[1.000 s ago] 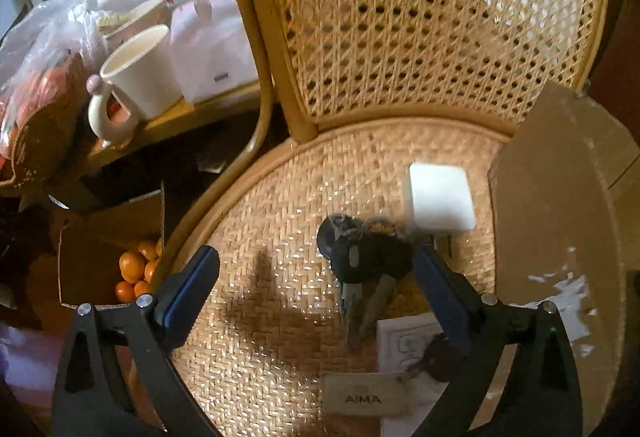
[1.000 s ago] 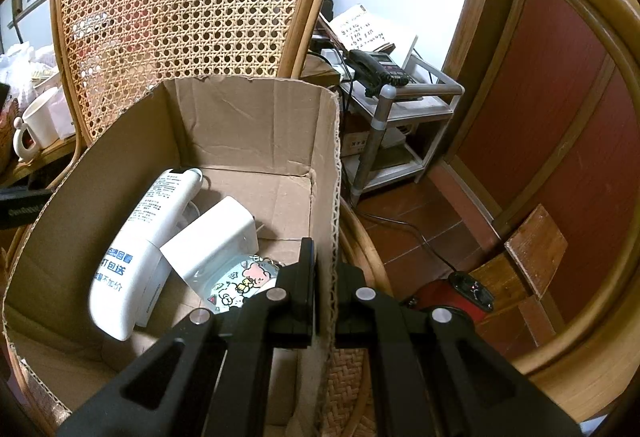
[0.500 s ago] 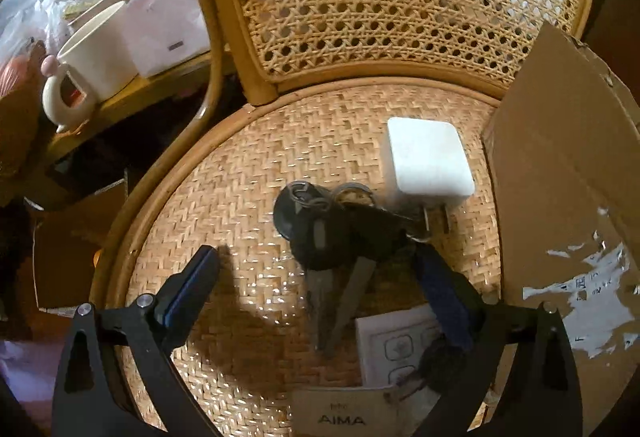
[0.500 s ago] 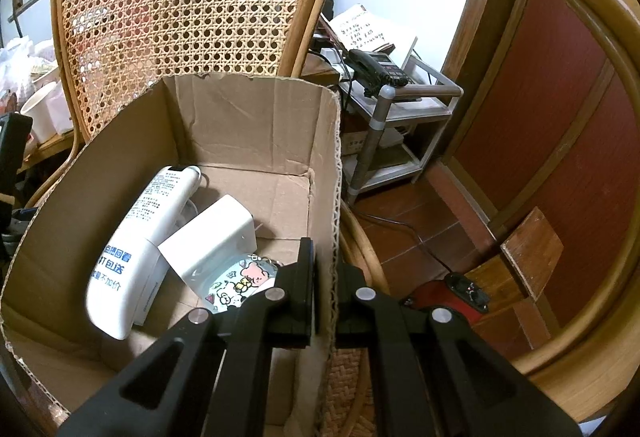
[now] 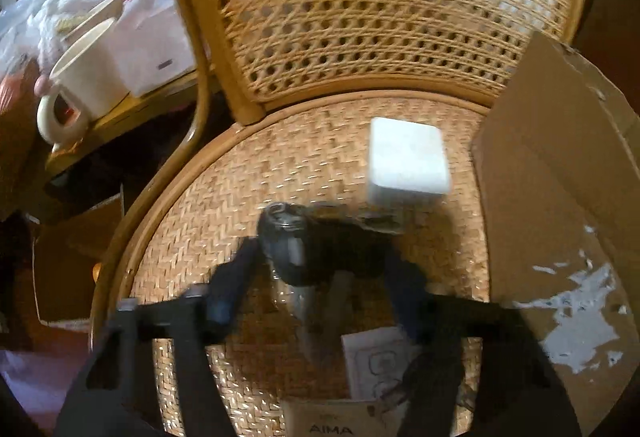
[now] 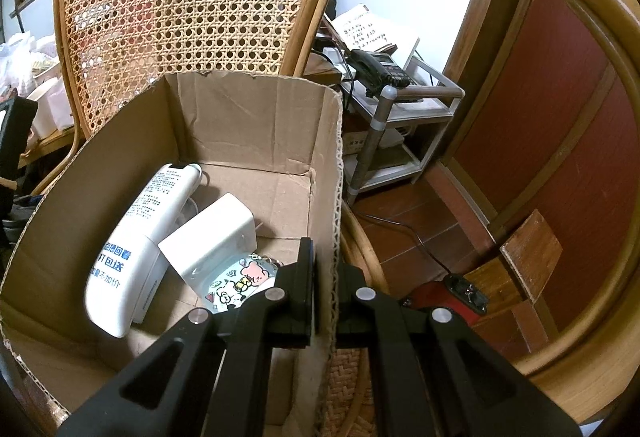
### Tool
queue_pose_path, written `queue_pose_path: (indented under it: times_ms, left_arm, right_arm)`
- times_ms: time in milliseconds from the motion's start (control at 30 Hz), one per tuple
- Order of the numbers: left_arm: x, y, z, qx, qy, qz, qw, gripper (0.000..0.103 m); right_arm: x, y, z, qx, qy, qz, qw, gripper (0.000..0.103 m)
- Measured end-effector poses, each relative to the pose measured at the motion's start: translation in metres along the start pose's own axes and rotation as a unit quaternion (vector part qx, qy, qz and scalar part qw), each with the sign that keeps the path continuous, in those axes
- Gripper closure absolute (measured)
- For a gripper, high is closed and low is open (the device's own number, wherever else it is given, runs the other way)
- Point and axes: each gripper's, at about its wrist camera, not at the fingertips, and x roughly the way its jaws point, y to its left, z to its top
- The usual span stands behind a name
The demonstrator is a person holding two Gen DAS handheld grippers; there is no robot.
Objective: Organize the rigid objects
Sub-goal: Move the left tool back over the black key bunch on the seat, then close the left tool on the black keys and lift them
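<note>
A bunch of black keys (image 5: 316,257) lies on the woven rattan chair seat (image 5: 224,189), with a white charger block (image 5: 406,161) just behind it. My left gripper (image 5: 320,277) is closing around the black key heads, its blue-padded fingers (image 5: 232,285) close on either side; the frame is blurred. My right gripper (image 6: 325,277) is shut on the right wall of the cardboard box (image 6: 334,173). The box holds a white bottle (image 6: 136,249), a white adapter (image 6: 212,241) and a cartoon sticker item (image 6: 236,277).
The cardboard box (image 5: 560,229) stands right of the keys. A paper card (image 5: 376,365) and an AIMA tag (image 5: 332,425) lie at the seat front. A cream mug (image 5: 84,93) stands on a side table at left. A shelf with a phone (image 6: 380,73) is right of the chair.
My left gripper has moved forward over the keys and its fingers have narrowed from wide open to close around the key heads. The right gripper keeps hold of the box wall.
</note>
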Motion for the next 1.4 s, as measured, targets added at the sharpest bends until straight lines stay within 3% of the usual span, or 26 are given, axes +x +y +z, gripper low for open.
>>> queue_pose_path:
  times_ms: [33,267,300,667,733,1400]
  left_arm:
    - [-0.001,-0.002,0.002,0.002,0.000,-0.003,1.0000,0.073]
    - [-0.007,0.003,0.004,-0.018,-0.001,-0.025,0.9995,0.080]
    - [-0.008,0.005,0.005,-0.020,-0.003,-0.026,0.9994,0.087]
    - [-0.028,0.017,0.004,-0.038,-0.018,-0.046,0.9981,0.088]
    - [-0.033,0.018,0.005,-0.038,-0.025,-0.056,0.9974,0.096]
    - [-0.056,0.016,0.004,-0.032,-0.054,-0.070,0.9955,0.096]
  right_arm:
    - [0.000,0.000,0.000,0.000,0.000,0.000,1.000,0.096]
    - [0.000,0.000,-0.001,-0.003,0.000,0.001,1.000,0.096]
    - [0.000,0.000,-0.001,-0.005,0.000,0.001,1.000,0.096]
    - [0.000,0.001,-0.001,-0.005,0.001,0.002,1.000,0.096]
    - [0.001,0.001,0.000,-0.006,0.002,0.002,1.000,0.096]
    - [0.001,0.001,0.000,-0.007,0.002,0.002,1.000,0.096]
